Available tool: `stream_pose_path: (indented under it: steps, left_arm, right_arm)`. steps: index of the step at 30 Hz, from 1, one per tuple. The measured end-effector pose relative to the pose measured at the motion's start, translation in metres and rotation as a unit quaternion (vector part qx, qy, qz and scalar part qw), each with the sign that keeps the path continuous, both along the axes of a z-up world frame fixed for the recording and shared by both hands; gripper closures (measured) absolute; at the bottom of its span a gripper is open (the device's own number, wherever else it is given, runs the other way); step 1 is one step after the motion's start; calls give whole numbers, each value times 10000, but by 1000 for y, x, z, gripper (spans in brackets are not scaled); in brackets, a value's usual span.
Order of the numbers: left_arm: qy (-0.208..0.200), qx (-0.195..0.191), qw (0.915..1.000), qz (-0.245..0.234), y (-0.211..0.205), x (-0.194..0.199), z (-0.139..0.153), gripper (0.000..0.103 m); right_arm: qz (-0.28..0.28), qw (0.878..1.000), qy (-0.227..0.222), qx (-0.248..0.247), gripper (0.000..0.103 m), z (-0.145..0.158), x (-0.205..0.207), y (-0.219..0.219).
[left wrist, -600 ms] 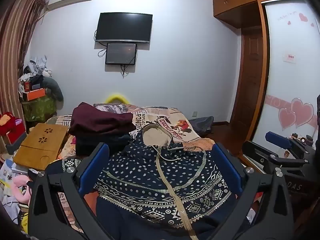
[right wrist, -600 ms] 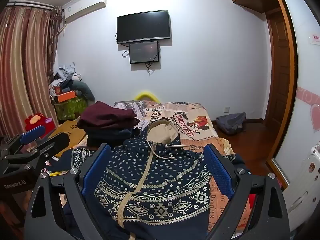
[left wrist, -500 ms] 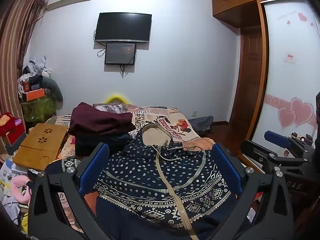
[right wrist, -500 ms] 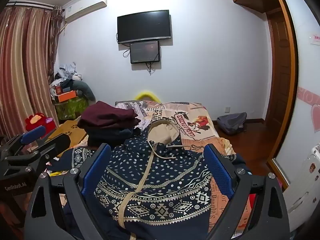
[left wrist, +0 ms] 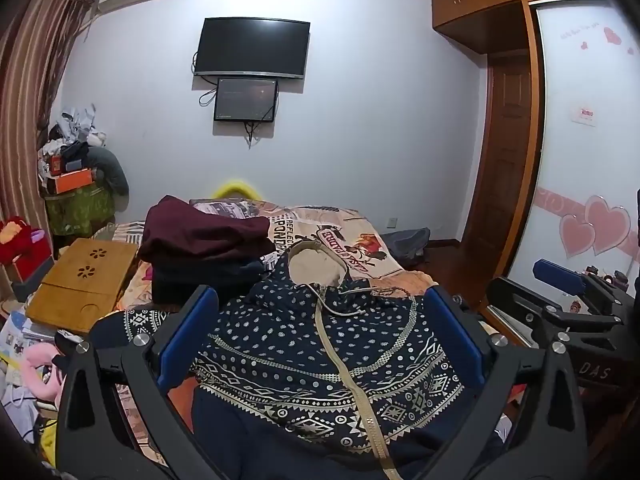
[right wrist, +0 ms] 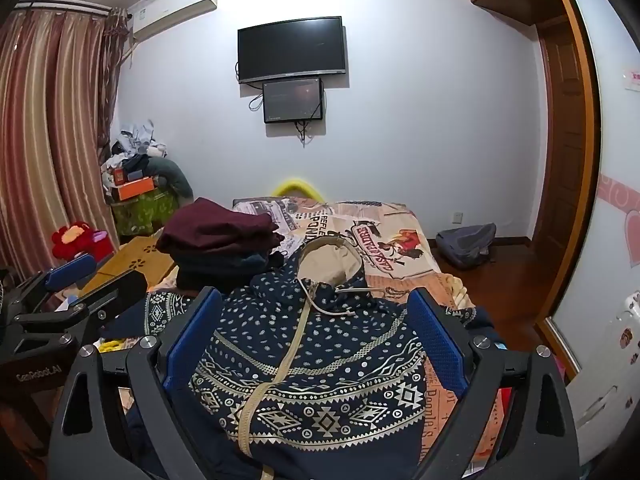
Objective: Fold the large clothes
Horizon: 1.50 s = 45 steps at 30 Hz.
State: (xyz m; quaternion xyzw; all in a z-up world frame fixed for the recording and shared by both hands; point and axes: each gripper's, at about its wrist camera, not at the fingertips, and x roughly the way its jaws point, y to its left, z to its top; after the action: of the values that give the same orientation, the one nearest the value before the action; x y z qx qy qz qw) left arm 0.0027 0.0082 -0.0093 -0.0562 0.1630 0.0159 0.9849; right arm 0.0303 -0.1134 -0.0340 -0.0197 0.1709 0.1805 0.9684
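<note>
Nothing of note has moved since the earlier frames: both views match them almost exactly, and the hoodie lies as it did. Neither tool has touched the cloth yet, so I judge the folding of this garment to be at its very start, with both tools hovering before a first grasp.

The patterned hoodie (left wrist: 320,344) is spread face up on the bed (left wrist: 360,240), its tan-lined hood (left wrist: 316,268) pointing to the far end and its zip running back toward the cameras. One patterned sleeve (left wrist: 140,322) trails off to the left. Just beyond it, far and left, a stack of folded clothes (left wrist: 204,248) topped by a maroon piece suggests earlier garments are done.

The left tool (left wrist: 320,340) stands wide, its blue pads (left wrist: 188,332) well apart with nothing pressed between them; the hoodie merely shows through the gap. The right tool (right wrist: 316,344) is likewise wide and empty, with its pads (right wrist: 436,344) clear of the fabric. In each view the other tool shows at the edge, so the two are held side by side, both tipped a little downward over the near part of the garment.

The next move probably calls for dropping each tool to a side of the hoodie, a sleeve or a shoulder edge, pinching only the layer wanted and carrying it inward across the zip. Thick, soft fabric may bunch, so a low, flat approach would help.
</note>
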Motion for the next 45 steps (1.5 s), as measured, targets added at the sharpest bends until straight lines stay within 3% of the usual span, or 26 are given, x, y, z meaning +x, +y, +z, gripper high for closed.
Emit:
stream_pose_path:
  steps: [45]
  left_arm:
    - [59, -74, 9998, 158, 8, 2, -3, 0]
  right_arm:
    - [69, 10000, 59, -19, 11, -6, 3, 10]
